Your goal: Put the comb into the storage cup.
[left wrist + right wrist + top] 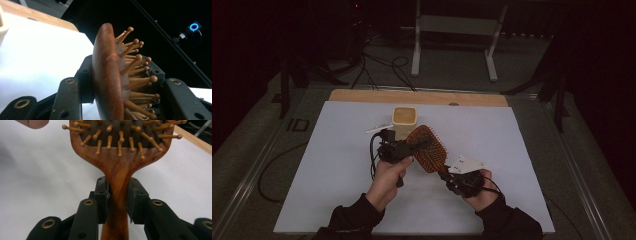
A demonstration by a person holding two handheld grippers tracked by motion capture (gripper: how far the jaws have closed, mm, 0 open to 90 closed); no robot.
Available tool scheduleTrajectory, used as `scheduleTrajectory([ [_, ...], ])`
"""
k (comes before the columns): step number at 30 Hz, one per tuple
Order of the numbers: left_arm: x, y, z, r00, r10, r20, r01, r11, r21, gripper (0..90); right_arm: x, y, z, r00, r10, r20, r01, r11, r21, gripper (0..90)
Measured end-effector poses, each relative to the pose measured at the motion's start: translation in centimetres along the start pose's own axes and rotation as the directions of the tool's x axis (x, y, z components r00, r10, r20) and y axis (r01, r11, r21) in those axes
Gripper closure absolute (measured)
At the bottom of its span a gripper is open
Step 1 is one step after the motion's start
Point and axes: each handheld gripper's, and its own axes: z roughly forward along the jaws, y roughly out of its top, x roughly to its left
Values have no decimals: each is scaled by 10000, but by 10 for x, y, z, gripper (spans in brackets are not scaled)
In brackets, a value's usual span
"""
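cup (404, 116) just behind hairbrush (428, 148); white sheet (522, 170) otherwise open.

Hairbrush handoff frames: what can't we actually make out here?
- Brush handle end: high view, covered by the right gripper and its plate; right gripper view, cut off by the bottom edge.
- Left gripper contact on the bristle side: left gripper view, hidden among the bristles, so closure is unclear.
- Cup contents: high view, too small and dim.
- White strip beside the cup: too small to identify.
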Motion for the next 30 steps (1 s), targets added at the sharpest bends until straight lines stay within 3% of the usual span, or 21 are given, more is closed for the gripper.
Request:
scheduleTrajectory([
  [4,-6,5,0,9994,331,45,-332,9994,72,554,-1,0,-2,9998,173,-125,-177,9995,-259,712],
  [11,-16,18,-6,9978,666,33,-666,9976,-176,552,-7,0,-8,9978,650,-122,-657,9954,-704,462],
  [16,-23,28,-10,9954,953,73,-951,9952,-220,552,-13,-3,-10,9950,832,-554,-874,9931,-787,275],
  [21,-27,38,-16,9937,1118,-49,-1119,9929,-397,552,-16,-5,-11,9927,985,-698,-1045,9906,-884,145],
  [24,-29,44,-21,9922,1235,-141,-1240,9912,-468,552,-19,-8,-9,9922,1007,-736,-1070,9905,-869,112],
  [26,-32,49,-23,9897,1410,-266,-1422,9886,-492,552,-19,-11,-9,9973,625,-372,-657,9936,-924,96],
  [28,-34,54,-25,9878,1523,-335,-1540,9865,-557,552,-22,-13,-7,9963,737,-447,-769,9942,-745,90],
  [30,-37,60,-29,9860,1625,-378,-1646,9843,-634,552,-24,-16,-7,9968,777,-164,-787,9940,-756,90],
])
